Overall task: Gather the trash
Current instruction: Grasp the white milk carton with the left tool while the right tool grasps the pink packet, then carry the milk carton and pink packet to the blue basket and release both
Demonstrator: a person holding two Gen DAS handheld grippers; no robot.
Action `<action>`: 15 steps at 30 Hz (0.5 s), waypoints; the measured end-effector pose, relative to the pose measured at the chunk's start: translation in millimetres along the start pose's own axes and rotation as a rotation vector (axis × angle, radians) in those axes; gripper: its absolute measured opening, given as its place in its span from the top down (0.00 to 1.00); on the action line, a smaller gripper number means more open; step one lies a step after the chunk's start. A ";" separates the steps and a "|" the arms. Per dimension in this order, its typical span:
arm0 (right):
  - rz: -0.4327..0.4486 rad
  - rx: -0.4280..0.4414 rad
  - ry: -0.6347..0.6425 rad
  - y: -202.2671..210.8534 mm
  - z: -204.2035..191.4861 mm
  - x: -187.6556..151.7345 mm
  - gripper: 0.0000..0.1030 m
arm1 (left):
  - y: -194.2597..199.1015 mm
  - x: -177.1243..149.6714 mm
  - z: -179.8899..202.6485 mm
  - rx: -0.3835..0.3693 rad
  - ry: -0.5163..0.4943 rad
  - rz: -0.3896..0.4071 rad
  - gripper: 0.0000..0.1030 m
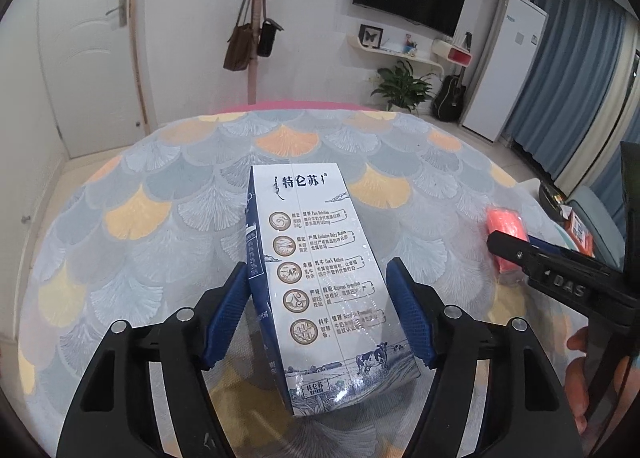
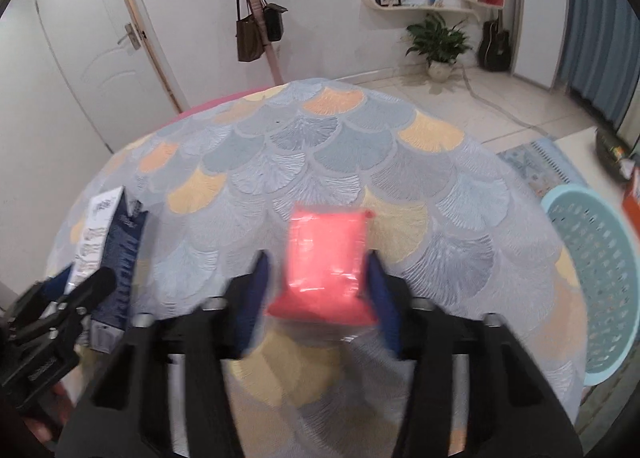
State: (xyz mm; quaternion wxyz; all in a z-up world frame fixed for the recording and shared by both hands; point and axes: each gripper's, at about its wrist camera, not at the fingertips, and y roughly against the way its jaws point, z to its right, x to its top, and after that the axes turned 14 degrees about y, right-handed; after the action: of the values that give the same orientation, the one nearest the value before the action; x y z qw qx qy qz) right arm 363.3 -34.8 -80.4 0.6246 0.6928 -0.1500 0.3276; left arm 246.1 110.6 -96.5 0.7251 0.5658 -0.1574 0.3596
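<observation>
A white and blue milk carton (image 1: pixel 324 278) lies on the table with the fan-pattern cloth (image 1: pixel 160 198). My left gripper (image 1: pixel 320 318) has its blue pads on both sides of the carton and looks shut on it. The carton also shows at the left of the right wrist view (image 2: pixel 112 254). A red plastic packet (image 2: pixel 324 258) lies on the cloth between the fingers of my right gripper (image 2: pixel 320 294); the right pad touches it, a small gap shows at the left pad, and the view is blurred. The packet (image 1: pixel 506 226) and my right gripper (image 1: pixel 560 270) show at the right of the left wrist view.
A light blue perforated basket (image 2: pixel 592 278) stands beside the table on the right. Beyond it are an orange box (image 2: pixel 632 202) and a dark object. A door, a coat stand with bags, a plant and a guitar stand at the far wall.
</observation>
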 end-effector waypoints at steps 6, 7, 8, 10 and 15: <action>0.062 -0.029 0.020 12.1 -3.2 -0.5 0.66 | 4.7 -0.3 5.1 0.007 -0.005 0.019 0.40; 0.075 -0.029 0.021 16.4 -2.6 -1.4 0.66 | 7.0 0.3 5.7 0.002 -0.004 0.023 0.40; 0.082 -0.030 0.020 20.4 -1.3 -2.3 0.66 | 11.9 0.7 7.0 -0.006 -0.001 0.032 0.40; 0.101 -0.018 0.001 32.3 4.5 -4.7 0.66 | 21.7 2.4 10.4 -0.024 0.001 0.053 0.40; 0.179 -0.039 -0.039 73.3 23.8 -11.0 0.66 | 50.5 9.7 27.0 -0.089 0.002 0.105 0.40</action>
State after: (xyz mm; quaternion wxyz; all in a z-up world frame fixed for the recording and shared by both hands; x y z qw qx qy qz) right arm 316.3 -72.8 -31.2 0.6030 0.6708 -0.2298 0.3654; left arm 222.4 93.9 -46.3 0.7298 0.5237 -0.2018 0.3905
